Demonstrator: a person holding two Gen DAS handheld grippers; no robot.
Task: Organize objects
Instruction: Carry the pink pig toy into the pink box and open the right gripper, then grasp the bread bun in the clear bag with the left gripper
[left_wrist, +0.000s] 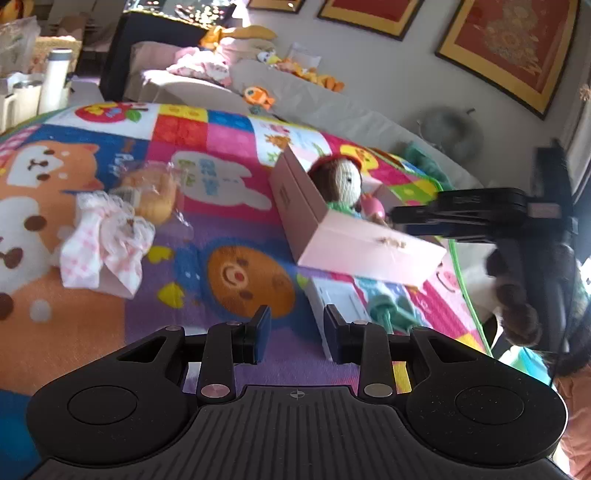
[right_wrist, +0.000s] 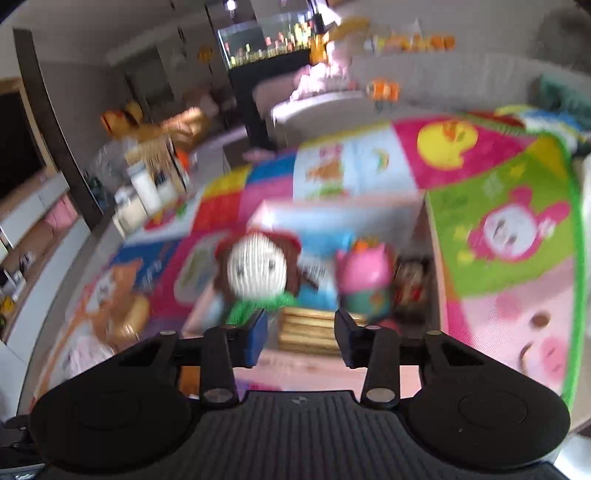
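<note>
The knitted doll (left_wrist: 341, 182) sat inside the pink box (left_wrist: 364, 245) on the play mat (left_wrist: 207, 236), beside a pink toy (right_wrist: 365, 271). Your right gripper (right_wrist: 300, 338) hung parted and empty over the box; your left gripper (left_wrist: 297, 334), likewise parted, held nothing.

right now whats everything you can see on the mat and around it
pink box: 1, pale pink, open, on the mat
knitted doll: 1, brown hair, red hat, inside the box
pink toy: 1, pink and teal, in the box beside the doll
wrapped bun: 1, golden, on the mat left of the box
gingham cloth: 1, pink and white, by the bun
play mat: 1, multicoloured
framed pictures: 3, red and gold, wall
left claw: open, empty
right claw: open, empty, over the box
</note>
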